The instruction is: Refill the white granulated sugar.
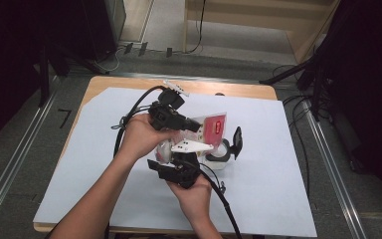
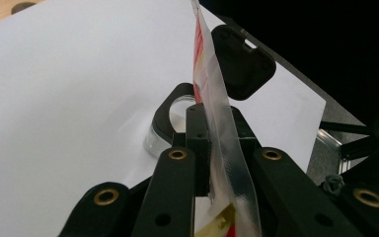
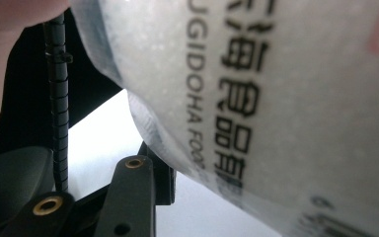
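A clear bag (image 1: pixel 215 127) with a red label and white grains hangs over the middle of the table. My left gripper (image 1: pixel 196 125) reaches in from the left and is shut on the bag's flat clear top edge (image 2: pixel 222 143). My right gripper (image 1: pixel 173 155) comes up from below and is shut on the bag's bulging lower part (image 3: pixel 276 98), which bears black print; one black finger (image 3: pixel 137 192) touches it. Beneath the bag stands a clear jar (image 1: pixel 218 159) (image 2: pixel 170 123) with a black rim, its hinged black lid (image 1: pixel 237 141) (image 2: pixel 242 61) flipped open.
A white sheet (image 1: pixel 278 164) covers the wooden table (image 1: pixel 129 82). Black cables (image 1: pixel 129 117) trail from both grippers across the left and the front of the sheet. Metal rails and dark stands flank the table on both sides.
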